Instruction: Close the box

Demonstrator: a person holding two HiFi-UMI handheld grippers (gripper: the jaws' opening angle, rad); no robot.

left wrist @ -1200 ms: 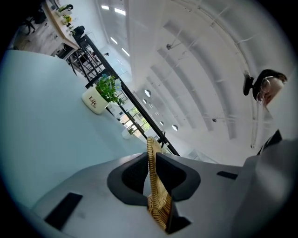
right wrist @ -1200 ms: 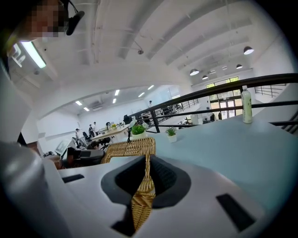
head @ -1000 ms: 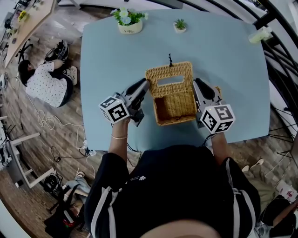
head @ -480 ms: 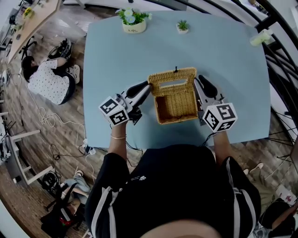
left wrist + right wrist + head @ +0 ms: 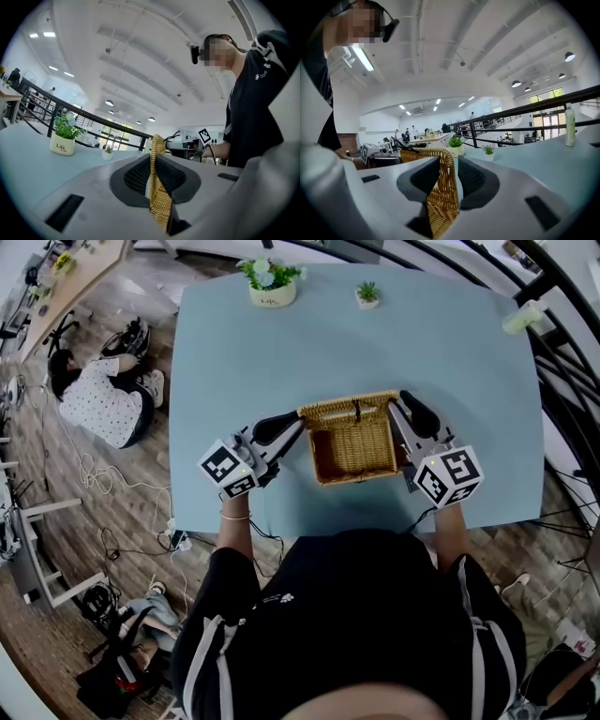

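overhead, the lid (image 5: 328, 411) shows only edge-on, behind the box (image 5: 352, 454).

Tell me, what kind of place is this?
Probably an open-plan office or lab: a black railing runs behind the blue table, and people stand by a long desk under rows of ceiling lights.

1 light-blue rectangular table (image 5: 450, 362) carries 1 tan woven wicker box (image 5: 353, 442), 2 green plants in white pots — 1 large plant (image 5: 266, 282), 1 small plant (image 5: 367, 294) — and 1 pale plastic bottle (image 5: 523, 315). 2 grey handheld grippers: 1 left gripper (image 5: 302, 421), 1 right gripper (image 5: 395, 407). 1 seated person in a dotted shirt (image 5: 94, 399).
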